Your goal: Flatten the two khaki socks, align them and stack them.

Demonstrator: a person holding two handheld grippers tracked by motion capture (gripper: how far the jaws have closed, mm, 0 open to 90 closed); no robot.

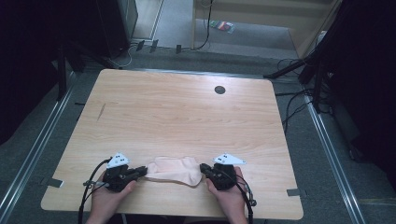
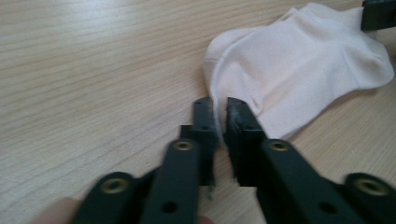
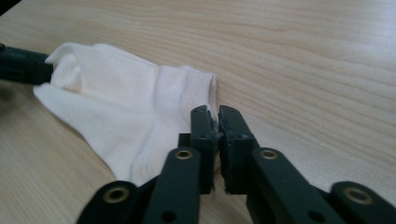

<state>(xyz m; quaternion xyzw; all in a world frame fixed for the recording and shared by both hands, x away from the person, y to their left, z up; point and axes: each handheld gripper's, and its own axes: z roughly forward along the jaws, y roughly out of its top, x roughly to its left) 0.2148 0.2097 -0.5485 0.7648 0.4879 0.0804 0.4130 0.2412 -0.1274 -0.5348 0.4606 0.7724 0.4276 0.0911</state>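
Note:
A pale pink sock (image 1: 173, 170) lies flat near the table's front edge, between the two grippers. My left gripper (image 1: 142, 171) is at its left end. In the left gripper view the jaws (image 2: 220, 105) stand a narrow slit apart, with the sock's (image 2: 299, 60) edge at their tips and no pad pressing on it. My right gripper (image 1: 203, 167) is at the sock's right end. Its jaws (image 3: 213, 112) are likewise slightly parted at the ribbed cuff of the sock (image 3: 126, 102). Each view also shows the other gripper's black tip at the sock's far end (image 2: 378, 14) (image 3: 21, 67).
The wooden table (image 1: 187, 112) has a dark round cable hole (image 1: 220, 89) at the back right. The person's hands hold both grippers at the near edge. Cables and dark stands sit on the floor around the table.

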